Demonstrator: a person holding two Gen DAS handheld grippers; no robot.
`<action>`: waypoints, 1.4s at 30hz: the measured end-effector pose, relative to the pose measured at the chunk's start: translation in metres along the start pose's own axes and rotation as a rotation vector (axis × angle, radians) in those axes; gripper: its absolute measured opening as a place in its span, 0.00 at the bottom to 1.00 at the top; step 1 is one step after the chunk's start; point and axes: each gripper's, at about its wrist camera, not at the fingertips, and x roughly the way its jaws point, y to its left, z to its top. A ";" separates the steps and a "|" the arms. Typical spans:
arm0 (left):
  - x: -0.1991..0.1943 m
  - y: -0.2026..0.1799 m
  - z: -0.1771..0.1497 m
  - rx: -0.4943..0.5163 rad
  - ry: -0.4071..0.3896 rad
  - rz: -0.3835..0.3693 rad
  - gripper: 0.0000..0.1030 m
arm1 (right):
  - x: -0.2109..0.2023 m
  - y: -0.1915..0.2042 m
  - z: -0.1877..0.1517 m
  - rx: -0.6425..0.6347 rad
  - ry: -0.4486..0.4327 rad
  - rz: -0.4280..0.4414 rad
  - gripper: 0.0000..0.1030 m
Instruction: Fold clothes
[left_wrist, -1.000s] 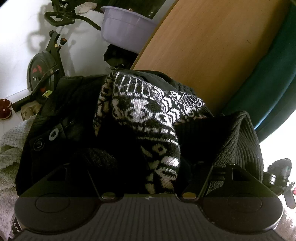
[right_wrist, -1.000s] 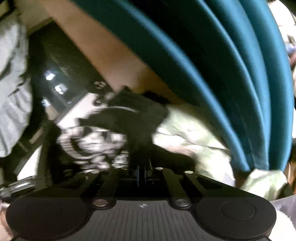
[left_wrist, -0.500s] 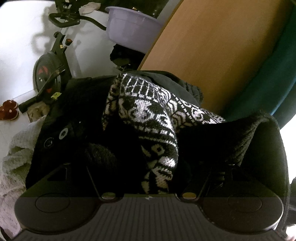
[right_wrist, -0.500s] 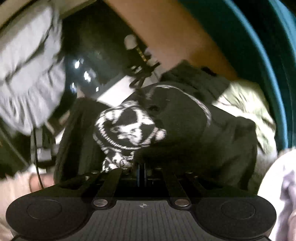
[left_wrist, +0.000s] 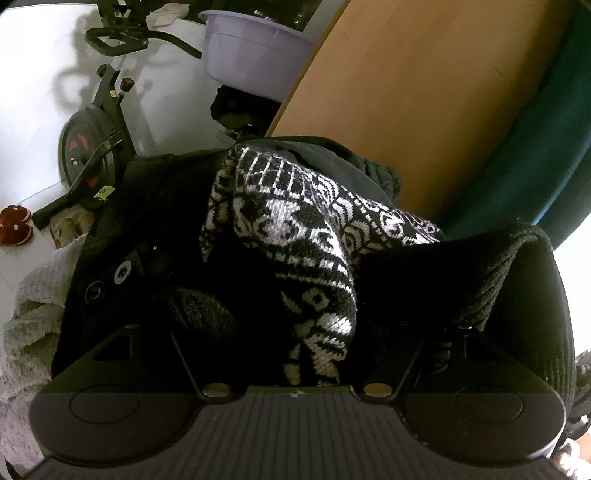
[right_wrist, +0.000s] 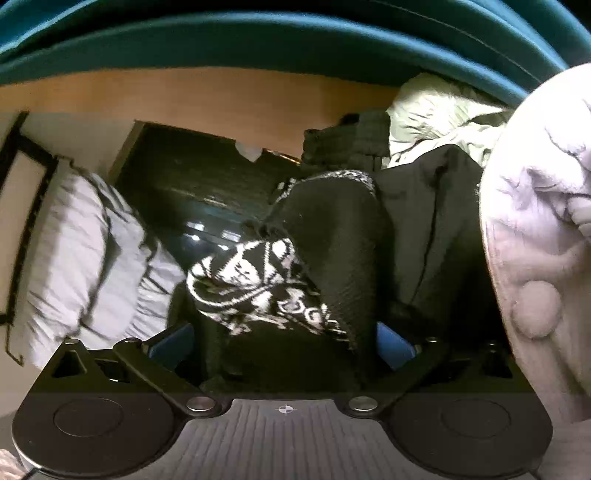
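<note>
A black-and-white patterned knit sweater (left_wrist: 295, 229) lies bunched on a heap of dark clothes, with its black ribbed part (left_wrist: 498, 280) lifted at the right. My left gripper (left_wrist: 295, 332) is open, its fingers buried under the knit that drapes between them. In the right wrist view the same sweater (right_wrist: 258, 288) hangs between the spread fingers of my right gripper (right_wrist: 284, 343). That gripper is open, and its blue pads (right_wrist: 397, 349) show on both sides of the fabric.
A black coat with snap buttons (left_wrist: 122, 273) lies left of the sweater, over a cream knit (left_wrist: 33, 302). A wooden tabletop (left_wrist: 424, 92), a lilac basin (left_wrist: 255, 59), an exercise bike (left_wrist: 92, 147) and teal fabric (left_wrist: 535, 166) stand behind. A pale pink buttoned garment (right_wrist: 535, 240) and a light green one (right_wrist: 436, 114) lie right.
My right gripper was shut on the sweater and now stands open, and its view has swung around. The ribbed black part rose at the right of the left view.
</note>
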 end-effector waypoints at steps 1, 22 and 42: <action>0.000 0.000 0.000 0.001 0.001 0.000 0.71 | 0.001 0.005 -0.001 -0.030 0.014 -0.014 1.00; 0.000 -0.011 0.001 0.062 0.003 0.069 0.75 | 0.005 0.092 -0.044 -0.386 0.209 -0.072 1.00; -0.015 -0.006 -0.002 0.146 0.015 -0.065 0.75 | 0.028 0.079 -0.038 -0.400 0.088 -0.453 0.64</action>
